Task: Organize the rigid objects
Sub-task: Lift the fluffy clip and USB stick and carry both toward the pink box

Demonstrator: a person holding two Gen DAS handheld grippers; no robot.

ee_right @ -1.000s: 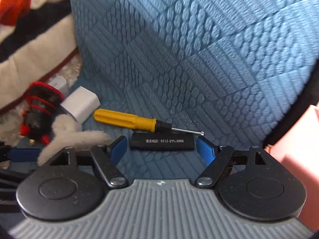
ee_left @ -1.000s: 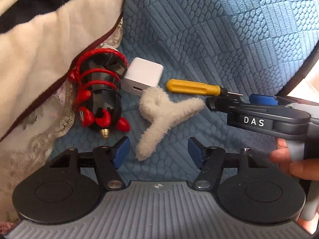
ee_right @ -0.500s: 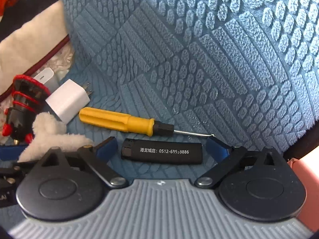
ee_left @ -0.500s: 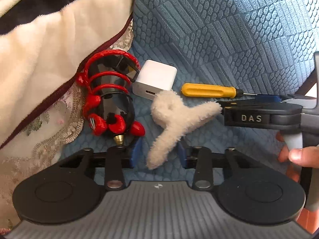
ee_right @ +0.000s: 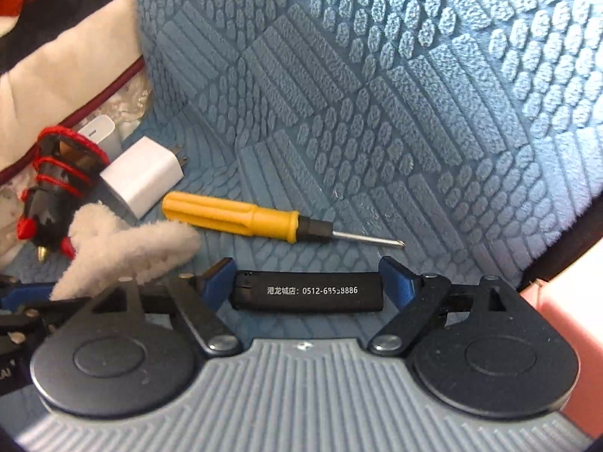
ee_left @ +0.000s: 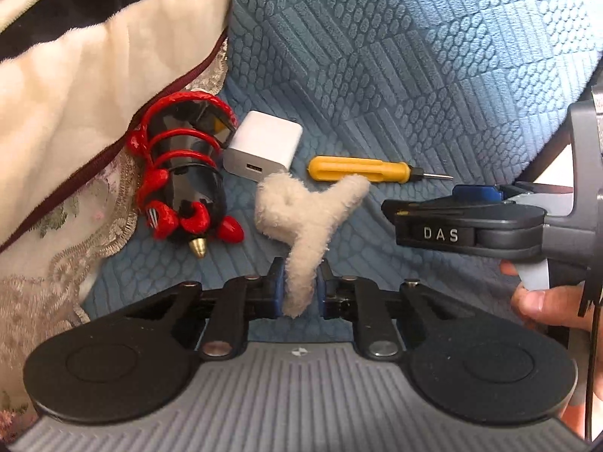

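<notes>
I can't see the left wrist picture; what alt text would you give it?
The left gripper pinches the stem of a fluffy white clip on a blue cushion. Beyond lie a white charger, a yellow screwdriver and a red-and-black toy; the right gripper enters from the right.

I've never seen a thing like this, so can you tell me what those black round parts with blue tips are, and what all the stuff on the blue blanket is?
Those are two grabbing tools that a person holds, one in each hand. Each tool has a camera looking out along its two blue-tipped fingers, so one picture is the left tool's view and the other is the right tool's.

The left gripper has squeezed shut on a fluffy white clip. The right gripper is open, with a black lighter lying between its fingers.

On the blue blanket also lie a yellow screwdriver, a white charger and a black toy with red coils, next to a cream pillow.
</notes>
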